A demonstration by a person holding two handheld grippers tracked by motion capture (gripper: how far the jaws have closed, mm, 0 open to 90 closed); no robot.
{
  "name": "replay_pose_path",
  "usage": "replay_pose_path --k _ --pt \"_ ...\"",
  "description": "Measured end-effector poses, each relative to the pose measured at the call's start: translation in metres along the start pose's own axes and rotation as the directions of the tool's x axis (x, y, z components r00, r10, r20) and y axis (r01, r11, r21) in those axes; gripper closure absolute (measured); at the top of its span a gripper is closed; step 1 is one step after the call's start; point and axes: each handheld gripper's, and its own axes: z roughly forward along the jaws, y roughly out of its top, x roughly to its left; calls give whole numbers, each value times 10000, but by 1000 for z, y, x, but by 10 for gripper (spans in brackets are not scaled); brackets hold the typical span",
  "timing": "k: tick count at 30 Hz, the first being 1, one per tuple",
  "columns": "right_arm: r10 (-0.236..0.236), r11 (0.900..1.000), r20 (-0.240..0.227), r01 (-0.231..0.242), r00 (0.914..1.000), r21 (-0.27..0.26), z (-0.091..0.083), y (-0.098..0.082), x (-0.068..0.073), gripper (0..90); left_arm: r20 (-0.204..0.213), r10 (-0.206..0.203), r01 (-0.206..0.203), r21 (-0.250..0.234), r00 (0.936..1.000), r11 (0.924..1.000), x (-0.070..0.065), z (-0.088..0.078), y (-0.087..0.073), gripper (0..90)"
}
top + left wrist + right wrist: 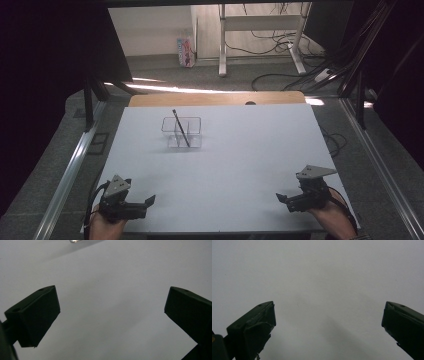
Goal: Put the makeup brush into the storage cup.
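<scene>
**Two open grippers, one clear organizer, one dark stick**

We see one white surface that carries everything. On its far half, left of centre, stands one clear plastic organizer, divided into compartments. One thin dark stick leans in it, tilted, its top end toward the far edge; we cannot tell which compartment its lower end sits in.

We count two grippers, both at the near edge and well apart from the organizer. The left gripper lies at the near left corner, held in the person's left hand; in the left gripper view its jaws stand wide apart with nothing between them but bare surface, and a sliver of the clear organizer shows at the top edge. The right gripper lies at the near right corner in the right hand; its jaws are likewise spread wide and hold nothing.
</scene>
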Motion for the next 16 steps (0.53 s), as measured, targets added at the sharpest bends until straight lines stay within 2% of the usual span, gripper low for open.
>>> replay_pose_path --k 12,16 --pt "-54 9999 -4 54 10000 101 0 0 1 0 89 -186 182 355 9998 9992 0 -1 -10 3" --pt "-89 9999 -15 89 10000 118 1 0 1 0 138 -466 464 186 9988 9988 2 -2 -10 0"
